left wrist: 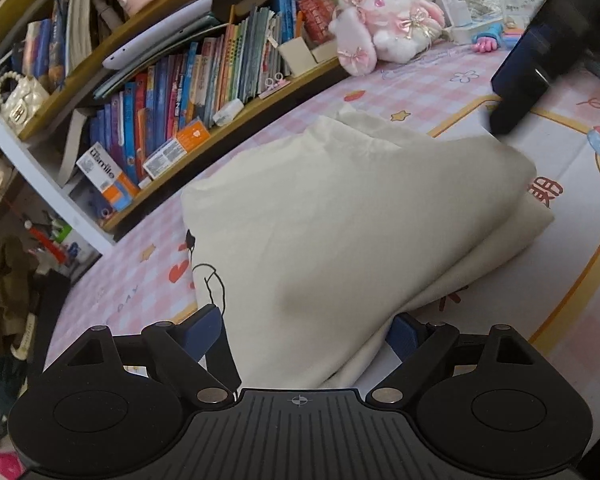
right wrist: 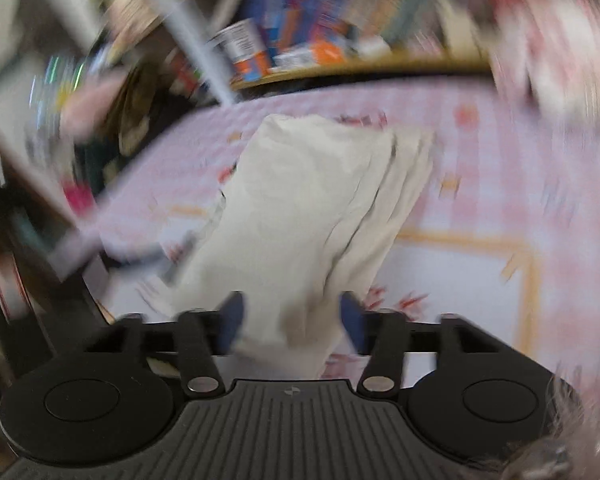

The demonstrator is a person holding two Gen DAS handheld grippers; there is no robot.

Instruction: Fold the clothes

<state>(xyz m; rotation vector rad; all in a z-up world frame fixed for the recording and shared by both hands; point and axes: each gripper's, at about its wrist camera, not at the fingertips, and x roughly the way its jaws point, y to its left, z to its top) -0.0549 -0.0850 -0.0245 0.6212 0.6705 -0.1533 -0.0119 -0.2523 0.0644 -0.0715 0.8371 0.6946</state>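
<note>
pink checked sheet (left wrist: pixel 400 92) bears folded cream garment (left wrist: pixel 340 216).

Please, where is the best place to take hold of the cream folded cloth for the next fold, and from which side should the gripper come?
Probably the near corner of the cream folded cloth, low at the table edge facing the left gripper. The layers meet there in a thick lip lifted off the pink checked cover, so one finger could slide underneath.

Left gripper (left wrist: pixel 306 334): black ribbed housing, two round side discs, silver pivot screws, crosshair mark at centre, dark blue finger pads (left wrist: pixel 402 336). Right gripper (right wrist: pixel 292 322): apparently identical build, though blur obscures its finer markings.
</note>
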